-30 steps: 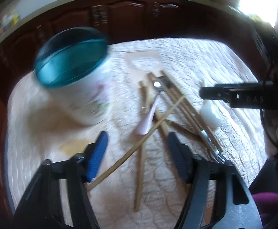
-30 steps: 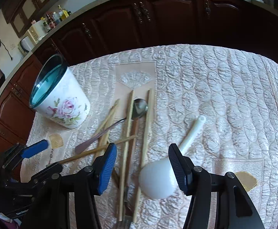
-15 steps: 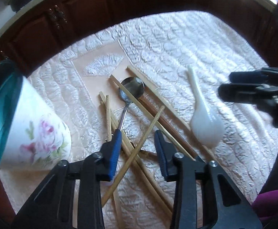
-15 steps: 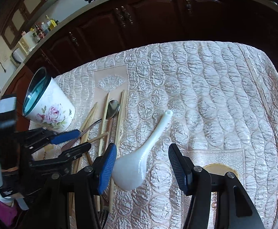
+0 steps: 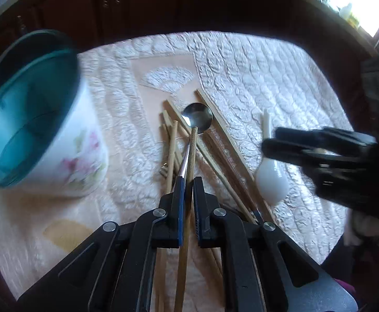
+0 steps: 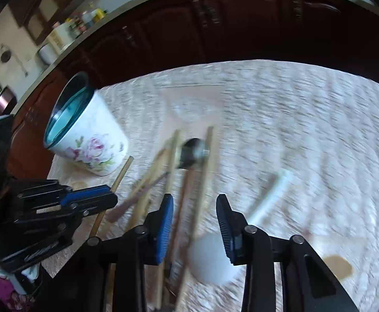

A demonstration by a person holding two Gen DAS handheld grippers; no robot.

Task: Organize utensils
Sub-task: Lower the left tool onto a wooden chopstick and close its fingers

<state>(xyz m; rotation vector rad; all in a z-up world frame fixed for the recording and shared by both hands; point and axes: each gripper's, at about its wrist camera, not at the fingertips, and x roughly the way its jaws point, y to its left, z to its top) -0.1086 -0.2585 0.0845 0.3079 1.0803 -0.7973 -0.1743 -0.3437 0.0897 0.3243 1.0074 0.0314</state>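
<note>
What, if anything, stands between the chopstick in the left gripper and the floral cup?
Nothing visible. The left gripper is shut on the chopstick; only bare quilted cloth lies between it and the cup.

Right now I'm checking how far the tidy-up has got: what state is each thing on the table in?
Left claw: shut on a wooden chopstick.
Right claw: closing, white ceramic spoon between the jaws.
Flowered cup: upright, nothing inside.
Metal spoon: lying flat, bowl up.
Other chopsticks: loose, crossed in a pile.
Quilted tablecloth: spread flat.
</note>
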